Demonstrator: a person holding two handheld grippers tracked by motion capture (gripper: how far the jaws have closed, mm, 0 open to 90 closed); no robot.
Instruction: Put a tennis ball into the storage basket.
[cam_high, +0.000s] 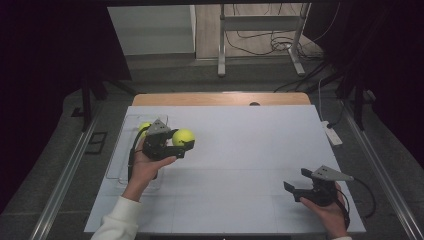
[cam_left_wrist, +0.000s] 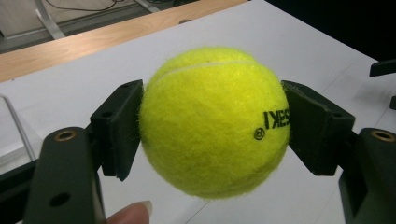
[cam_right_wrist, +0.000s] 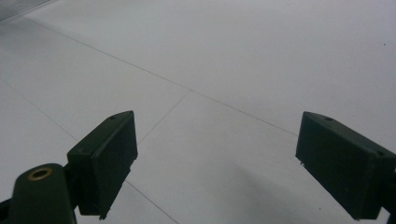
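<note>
1. The left tool (cam_high: 181, 145) is clamped on a yellow tennis ball (cam_high: 183, 137). One black pad presses on each side of the ball.
2. Seen from the left tool, the ball (cam_left_wrist: 214, 122) is big and fuzzy. It has black letters on one side, and a fingertip (cam_left_wrist: 132, 214) shows at the bottom.
3. The ball is held up above the white surface (cam_high: 240, 150), on its left side, just beside a clear tray (cam_high: 121, 150).
4. A second yellow ball (cam_high: 144, 128) sits in that tray, partly hidden behind the left tool.
5. The right tool (cam_high: 298, 184) is at the near right of the surface, well apart from the ball. Its two pads are wide apart with nothing between them.
6. A white sleeve (cam_high: 119, 220) covers the person's left arm.
</note>
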